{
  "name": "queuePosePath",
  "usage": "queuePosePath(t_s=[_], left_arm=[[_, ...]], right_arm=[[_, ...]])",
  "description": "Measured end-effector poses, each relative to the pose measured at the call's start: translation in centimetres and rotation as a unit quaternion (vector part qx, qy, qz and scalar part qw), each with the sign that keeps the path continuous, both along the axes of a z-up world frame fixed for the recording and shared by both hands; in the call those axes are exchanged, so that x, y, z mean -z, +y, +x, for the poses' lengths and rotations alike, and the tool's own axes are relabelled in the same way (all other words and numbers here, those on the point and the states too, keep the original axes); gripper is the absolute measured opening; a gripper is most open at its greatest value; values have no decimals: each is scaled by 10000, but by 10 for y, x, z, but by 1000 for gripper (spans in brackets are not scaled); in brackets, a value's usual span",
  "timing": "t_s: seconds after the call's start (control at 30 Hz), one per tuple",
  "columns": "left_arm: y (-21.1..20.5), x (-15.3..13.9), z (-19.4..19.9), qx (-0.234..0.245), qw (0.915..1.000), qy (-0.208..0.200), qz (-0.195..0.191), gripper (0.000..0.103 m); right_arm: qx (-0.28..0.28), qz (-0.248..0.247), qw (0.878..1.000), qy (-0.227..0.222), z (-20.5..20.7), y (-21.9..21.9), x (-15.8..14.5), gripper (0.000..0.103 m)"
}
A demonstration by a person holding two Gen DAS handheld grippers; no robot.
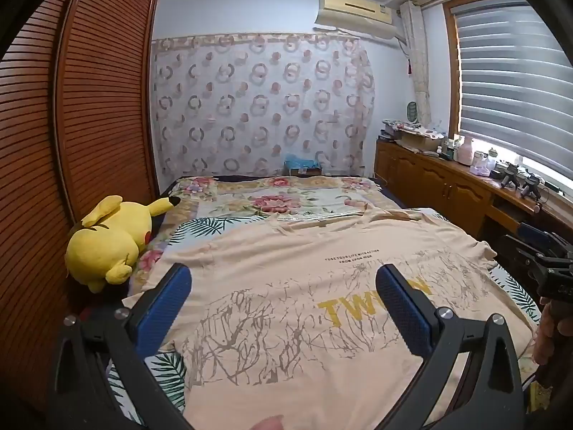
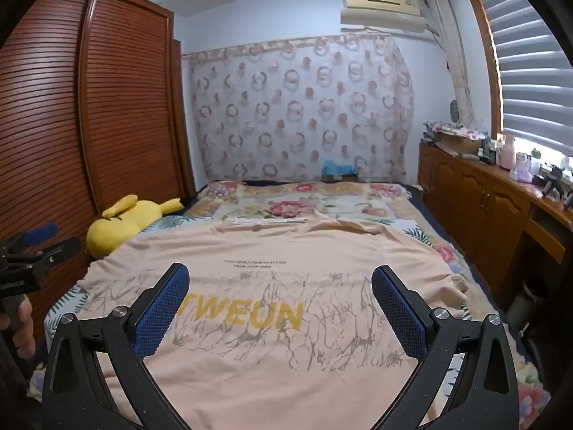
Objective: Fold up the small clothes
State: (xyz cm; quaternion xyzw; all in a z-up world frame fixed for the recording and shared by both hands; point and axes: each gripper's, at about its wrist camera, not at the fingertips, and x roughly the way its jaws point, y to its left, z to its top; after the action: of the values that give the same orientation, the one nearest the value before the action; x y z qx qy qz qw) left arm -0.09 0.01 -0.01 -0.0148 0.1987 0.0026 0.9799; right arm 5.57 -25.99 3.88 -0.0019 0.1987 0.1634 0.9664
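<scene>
The shirt (image 1: 308, 286) lies flat on the bed (image 1: 272, 200), collar far, hem near. Both tongs, left (image 1: 283, 286) and right (image 2: 281, 286), hover wide and empty above the hem, side by side.

Daylight enters through the slatted window blind (image 1: 515, 82) on the right, and the strip below it is blown out to white glare. The room is evenly and moderately bright, with a cool bluish cast on the walls. Shadows are soft; the slatted wardrobe (image 2: 107, 107) side is dimmer. Strong fisheye bending curves the wardrobe and blind, and black vignetting fills the corners. Detail is slightly soft throughout, most at the edges.
</scene>
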Motion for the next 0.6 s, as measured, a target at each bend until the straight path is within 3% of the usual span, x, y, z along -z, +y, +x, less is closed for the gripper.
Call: queuePosePath(t_s=[0.6], left_arm=[[2,-1,-1,-40,10000,39,-54,103]], right_arm=[[-5,-80,9999,-103,2,5,0,103]])
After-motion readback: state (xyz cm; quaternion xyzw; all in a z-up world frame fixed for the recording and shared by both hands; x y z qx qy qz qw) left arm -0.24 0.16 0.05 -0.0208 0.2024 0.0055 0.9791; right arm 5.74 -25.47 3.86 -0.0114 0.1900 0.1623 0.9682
